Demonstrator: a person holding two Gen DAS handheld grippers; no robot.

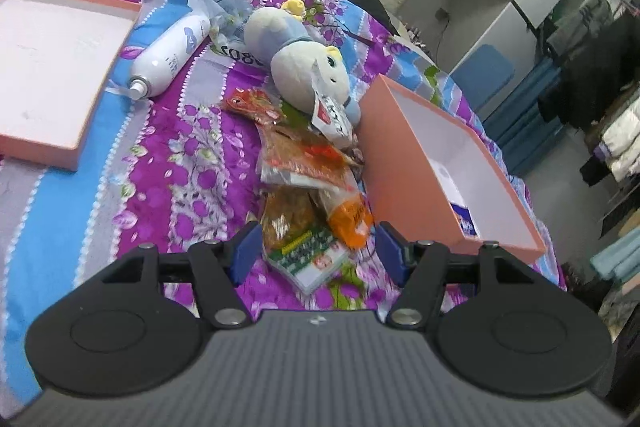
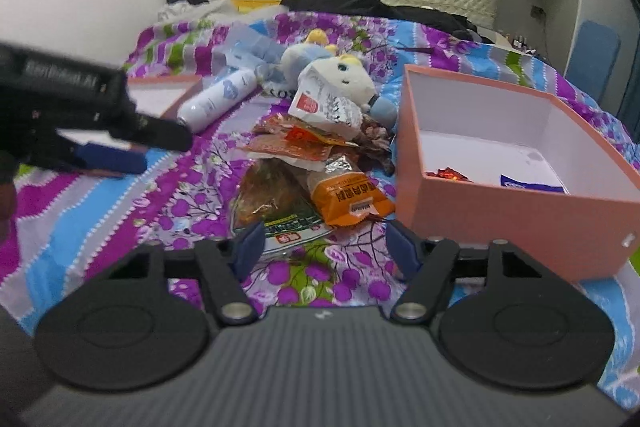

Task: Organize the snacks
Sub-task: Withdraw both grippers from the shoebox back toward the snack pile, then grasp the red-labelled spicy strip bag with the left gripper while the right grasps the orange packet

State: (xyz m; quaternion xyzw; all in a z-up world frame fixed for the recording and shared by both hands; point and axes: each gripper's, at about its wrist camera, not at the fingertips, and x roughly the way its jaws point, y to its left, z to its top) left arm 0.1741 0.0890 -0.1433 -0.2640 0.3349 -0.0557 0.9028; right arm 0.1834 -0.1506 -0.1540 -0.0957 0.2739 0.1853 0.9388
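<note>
A pile of snack packets lies on the flowered bedspread: an orange packet, reddish clear packets and a green-and-white packet at the near end. Right of the pile stands a pink box holding a blue packet and a red wrapped sweet. My left gripper is open, low over the green-and-white packet, its pads clear of it. My right gripper is open just before the pile, with nothing held.
A plush toy with a white-and-silver packet against it lies behind the pile. A white spray bottle and the pink box lid lie to the left. Dark clothes cover the headboard end.
</note>
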